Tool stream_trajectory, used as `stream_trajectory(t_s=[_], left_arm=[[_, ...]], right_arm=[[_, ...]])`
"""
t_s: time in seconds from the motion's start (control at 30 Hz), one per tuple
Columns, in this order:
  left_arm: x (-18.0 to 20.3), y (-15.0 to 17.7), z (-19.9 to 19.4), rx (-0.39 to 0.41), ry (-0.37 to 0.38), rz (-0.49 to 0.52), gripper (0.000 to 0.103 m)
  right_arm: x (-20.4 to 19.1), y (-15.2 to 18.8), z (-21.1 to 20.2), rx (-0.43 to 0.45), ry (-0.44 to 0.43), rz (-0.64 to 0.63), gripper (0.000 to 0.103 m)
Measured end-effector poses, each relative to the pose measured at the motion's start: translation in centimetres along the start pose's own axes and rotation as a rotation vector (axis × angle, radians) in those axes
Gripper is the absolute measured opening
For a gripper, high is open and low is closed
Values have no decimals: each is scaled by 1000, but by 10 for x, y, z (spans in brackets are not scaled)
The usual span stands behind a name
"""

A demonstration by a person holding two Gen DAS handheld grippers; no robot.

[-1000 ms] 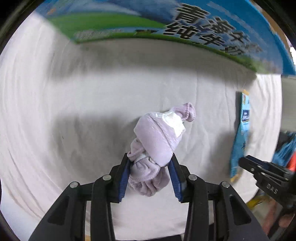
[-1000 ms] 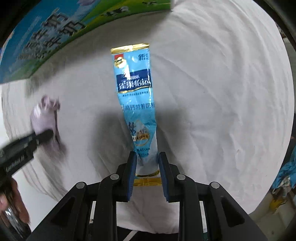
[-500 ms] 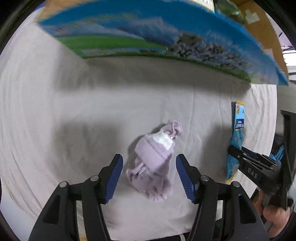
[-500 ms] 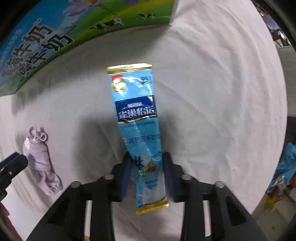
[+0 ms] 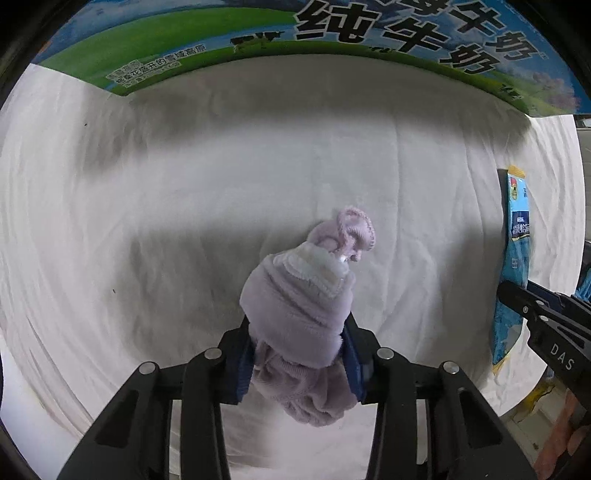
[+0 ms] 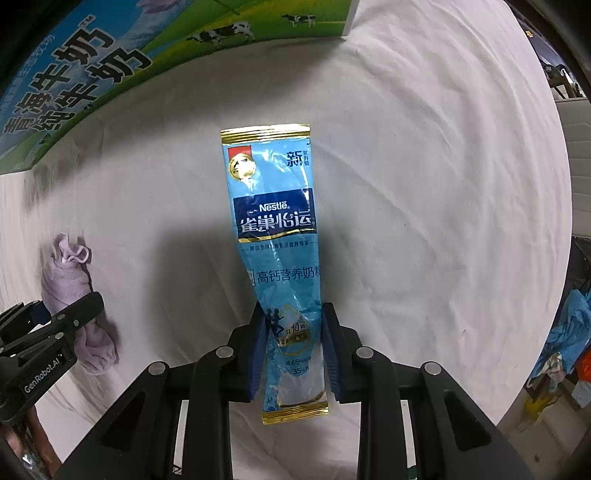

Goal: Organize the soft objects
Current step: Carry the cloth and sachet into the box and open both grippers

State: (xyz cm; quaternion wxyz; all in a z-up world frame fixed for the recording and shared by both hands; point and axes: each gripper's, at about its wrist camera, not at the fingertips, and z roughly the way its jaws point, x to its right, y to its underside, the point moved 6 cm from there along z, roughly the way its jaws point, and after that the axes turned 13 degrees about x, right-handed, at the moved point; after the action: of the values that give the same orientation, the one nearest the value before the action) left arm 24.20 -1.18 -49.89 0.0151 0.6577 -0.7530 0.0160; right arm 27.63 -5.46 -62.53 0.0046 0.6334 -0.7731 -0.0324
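Note:
A rolled lilac sock bundle (image 5: 299,295) lies on the white cloth, and my left gripper (image 5: 300,354) is shut on its near end. The bundle also shows at the left of the right wrist view (image 6: 70,280) with the left gripper (image 6: 55,325) on it. A long blue Nestle milk powder sachet (image 6: 275,236) lies lengthwise on the cloth, and my right gripper (image 6: 293,343) is shut on its near end. The sachet (image 5: 517,236) and the right gripper (image 5: 535,314) also show at the right edge of the left wrist view.
A large blue and green milk carton box (image 5: 332,33) stands along the far side of the white cloth (image 5: 184,184); it also shows in the right wrist view (image 6: 110,62). The cloth's right edge drops off, with blue clutter (image 6: 565,332) beyond it.
Half a second ago both grippers were open around their objects. Now the left has shut on the sock bundle and the right has shut on the sachet.

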Motion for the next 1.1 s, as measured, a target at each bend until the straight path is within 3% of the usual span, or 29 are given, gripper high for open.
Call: stream_trajectory(t_s=[0.27,0.47,0.9,1.1], left_arm=[[-5,-5,-7,15,-3,-17,37],[-12,-8,-40,50,30,-22,37],[6,-1,-195,345,102,-39,37],[13,-12,-236,435,125,-34,37]], right_arm=[[-5,9,6,0,17,-16,30],[-13,13,-5,12,-7,-26,26],[-41,21,-132,227,-179,-97,25],[-48,16,-182,295,-249,-111,25]])
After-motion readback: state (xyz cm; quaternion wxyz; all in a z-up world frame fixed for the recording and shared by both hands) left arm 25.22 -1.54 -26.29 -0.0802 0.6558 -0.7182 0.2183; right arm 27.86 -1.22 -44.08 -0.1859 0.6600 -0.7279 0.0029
